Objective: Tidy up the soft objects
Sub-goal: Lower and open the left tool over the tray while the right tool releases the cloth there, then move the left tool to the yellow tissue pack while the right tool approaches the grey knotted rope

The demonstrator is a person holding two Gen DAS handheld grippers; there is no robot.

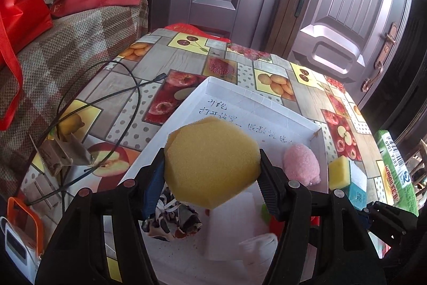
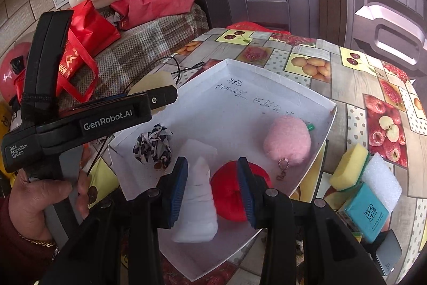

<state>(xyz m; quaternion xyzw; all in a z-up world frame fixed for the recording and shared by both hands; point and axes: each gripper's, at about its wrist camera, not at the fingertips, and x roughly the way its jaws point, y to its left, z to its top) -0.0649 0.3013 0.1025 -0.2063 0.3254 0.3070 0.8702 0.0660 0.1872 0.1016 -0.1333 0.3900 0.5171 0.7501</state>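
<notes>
left wrist: left gripper (image 1: 212,170) fingers clamp yellow sponge (image 1: 212,164), hiding much of white box (image 1: 267,108); right gripper (image 2: 212,188) empty, parted.

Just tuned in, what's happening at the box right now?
A person is sorting soft items into the white box on the fruit-print table. The left hand-held gripper holds a yellow sponge above the box. The right hand-held gripper hovers over it with nothing gripped. Already inside: a pink plush, red plush, patterned cloth and white rolled cloth.
</notes>
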